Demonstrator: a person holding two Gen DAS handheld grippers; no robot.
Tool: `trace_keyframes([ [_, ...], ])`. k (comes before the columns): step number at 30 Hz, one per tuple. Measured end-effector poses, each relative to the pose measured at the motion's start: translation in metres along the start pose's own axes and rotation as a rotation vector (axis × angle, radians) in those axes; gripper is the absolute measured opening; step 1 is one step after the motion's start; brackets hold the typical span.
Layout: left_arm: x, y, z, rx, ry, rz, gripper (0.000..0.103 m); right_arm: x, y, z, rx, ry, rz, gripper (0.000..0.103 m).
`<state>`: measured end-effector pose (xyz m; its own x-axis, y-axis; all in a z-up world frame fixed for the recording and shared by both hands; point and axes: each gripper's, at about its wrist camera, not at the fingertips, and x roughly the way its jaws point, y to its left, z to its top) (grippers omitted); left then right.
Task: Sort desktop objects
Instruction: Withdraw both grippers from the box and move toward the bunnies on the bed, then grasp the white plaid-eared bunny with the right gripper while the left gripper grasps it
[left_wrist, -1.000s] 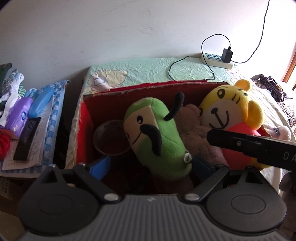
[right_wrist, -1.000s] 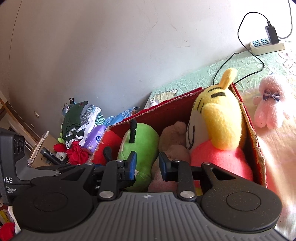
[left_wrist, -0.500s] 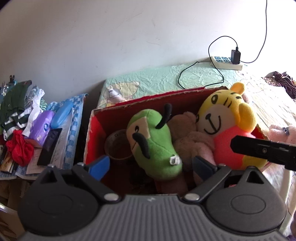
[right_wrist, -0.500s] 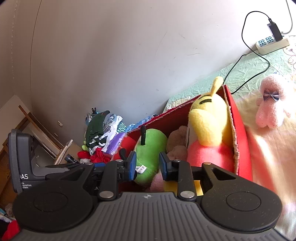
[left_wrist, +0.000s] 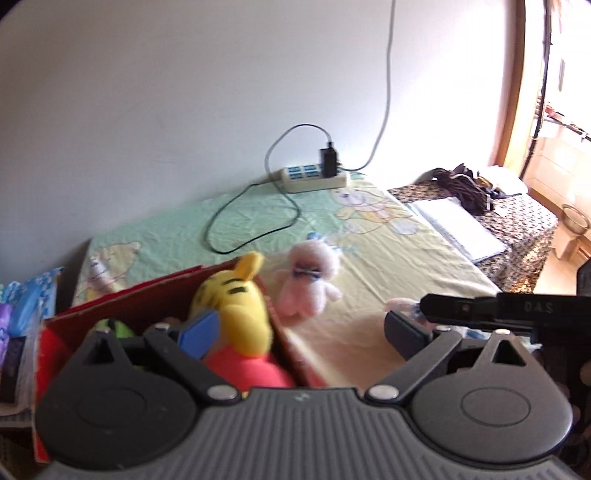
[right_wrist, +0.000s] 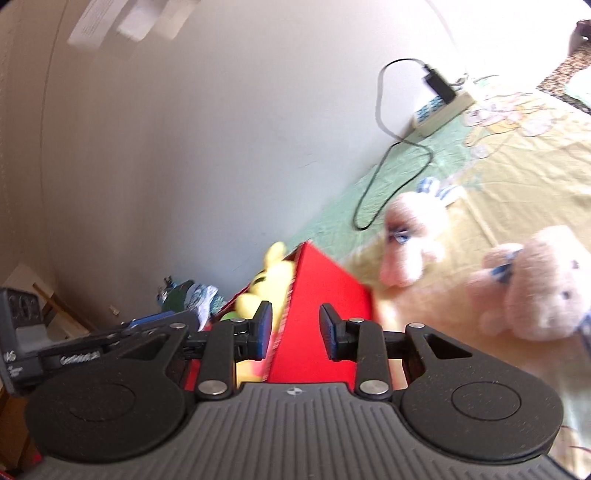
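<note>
1. A white power strip with a black charger plugged in lies against the wall at the far edge of the bed, and its black cable loops across the green cartoon-print sheet.
2. A pink plush with a blue bow sits on the sheet just beside the right wall of the red cardboard box. In the right wrist view a second, beige plush lies on the sheet to its right, near the first but apart from it.
3. To the left of the box, a pile of clothes and small items shows only in blur.
4. The box holds a yellow tiger plush in a red top, which leans against the right wall. A bit of green plush shows behind the left gripper's body; anything else in the box is hidden.
5. The left gripper has its jaws wide apart and empty, above the box's right wall, with the tiger at its left finger.
6. The right gripper is also parted and empty, its fingers straddling the box's red corner without touching it.
</note>
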<state>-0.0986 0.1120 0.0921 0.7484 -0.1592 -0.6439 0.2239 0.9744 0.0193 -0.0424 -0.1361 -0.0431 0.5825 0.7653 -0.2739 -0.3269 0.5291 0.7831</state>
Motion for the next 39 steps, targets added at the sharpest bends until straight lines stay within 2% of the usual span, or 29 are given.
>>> trace_keyframes([
  [6,0.050,-0.069,-0.006,0.079,0.101,-0.125,0.097,-0.052,-0.072,0.038,0.173,-0.092,-0.211,0.032],
  [7,0.059,-0.077,-0.008,0.092,0.119,-0.137,0.097,-0.058,-0.083,0.041,0.198,-0.088,-0.245,0.032],
  [11,0.090,-0.081,0.007,0.064,0.141,-0.176,0.095,-0.069,-0.109,0.042,0.278,-0.032,-0.272,0.032],
  [14,0.122,-0.071,0.031,-0.017,0.151,-0.233,0.094,-0.069,-0.113,0.034,0.215,0.058,-0.336,0.032],
  [17,0.165,-0.075,0.050,-0.038,0.190,-0.232,0.089,-0.062,-0.114,0.024,0.134,0.156,-0.315,0.032],
  [20,0.217,-0.085,0.054,-0.035,0.273,-0.234,0.082,-0.051,-0.112,0.015,0.106,0.243,-0.255,0.031],
  [21,0.236,-0.088,0.053,-0.034,0.314,-0.229,0.077,-0.047,-0.111,0.013,0.102,0.259,-0.248,0.032],
  [23,0.264,-0.093,0.047,-0.034,0.388,-0.208,0.066,-0.037,-0.109,0.007,0.079,0.293,-0.264,0.031],
  [25,0.279,-0.093,0.038,-0.039,0.438,-0.190,0.062,-0.028,-0.107,0.003,0.030,0.316,-0.298,0.031],
  [29,0.271,-0.093,0.021,-0.007,0.458,-0.172,0.062,-0.025,-0.107,0.007,-0.058,0.279,-0.371,0.031],
  [32,0.252,-0.081,0.016,-0.017,0.428,-0.125,0.062,-0.026,-0.121,0.023,-0.020,0.257,-0.390,0.031],
  [34,0.242,-0.068,0.012,-0.045,0.436,-0.137,0.062,-0.025,-0.130,0.031,-0.001,0.251,-0.394,0.029],
  [37,0.229,-0.058,-0.003,-0.108,0.478,-0.196,0.062,-0.029,-0.138,0.046,-0.012,0.192,-0.431,0.031],
  [39,0.216,-0.061,-0.011,-0.107,0.455,-0.181,0.064,-0.032,-0.150,0.061,0.043,0.167,-0.406,0.032],
])
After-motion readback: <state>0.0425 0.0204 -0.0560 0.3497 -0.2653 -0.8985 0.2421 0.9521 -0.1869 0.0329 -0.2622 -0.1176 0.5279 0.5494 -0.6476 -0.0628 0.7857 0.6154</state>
